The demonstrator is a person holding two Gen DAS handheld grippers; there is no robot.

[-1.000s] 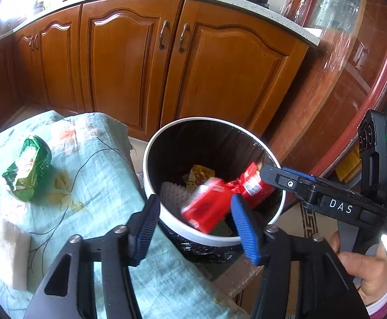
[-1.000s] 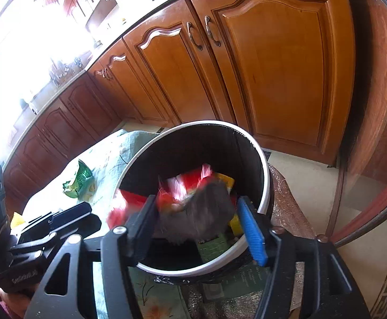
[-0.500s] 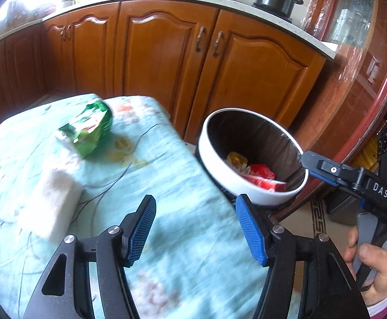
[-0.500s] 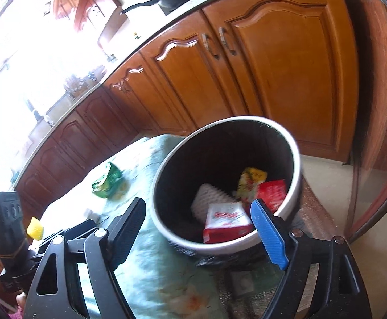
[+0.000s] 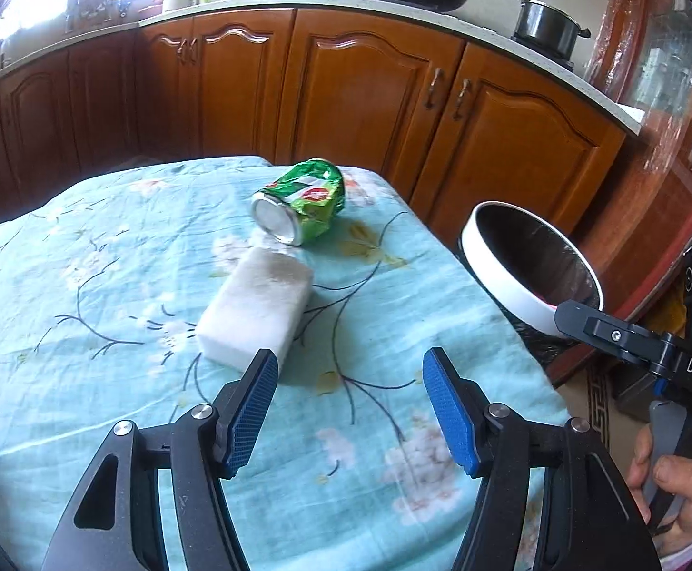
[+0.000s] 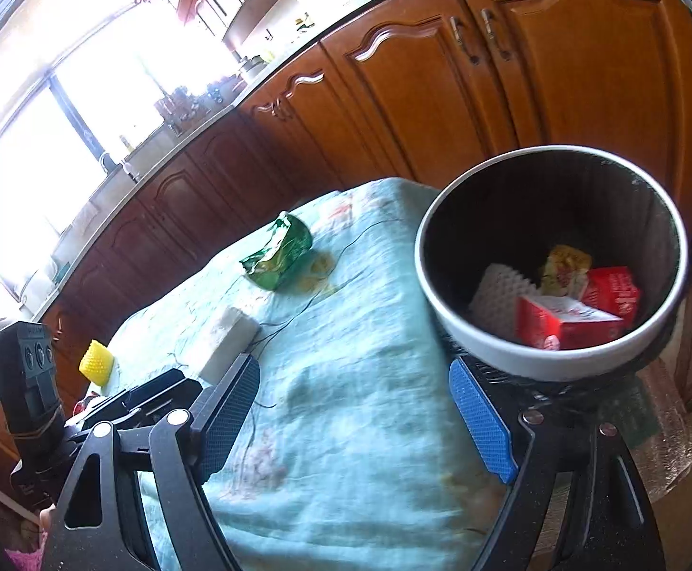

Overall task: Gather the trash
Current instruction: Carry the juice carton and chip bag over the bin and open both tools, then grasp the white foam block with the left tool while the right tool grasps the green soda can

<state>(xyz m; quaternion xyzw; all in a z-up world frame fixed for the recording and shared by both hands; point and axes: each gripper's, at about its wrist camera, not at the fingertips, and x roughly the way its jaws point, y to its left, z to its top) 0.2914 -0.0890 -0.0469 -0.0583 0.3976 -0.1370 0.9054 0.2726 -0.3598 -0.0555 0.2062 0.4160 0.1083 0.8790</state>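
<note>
1. Trash left on the table: a crushed green can [image 5: 305, 200] lies on its side, just beyond a white foam block [image 5: 255, 316], both on the blue floral cloth [image 5: 108, 285].
2. Left gripper [image 5: 348, 409] hovers near the block, fingers spread, holding nothing.
3. Right gripper [image 6: 353, 421] is likewise spread and empty, beside the white-rimmed bin [image 6: 527, 366], which holds red cartons [image 6: 565, 321] and what looks like foam.

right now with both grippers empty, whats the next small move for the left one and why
Probably ease the left gripper forward and a little to its left, to straddle the white sponge block. Its jaws are open and empty, and that block lies nearest on the tablecloth, ahead of the crushed green can.
</note>
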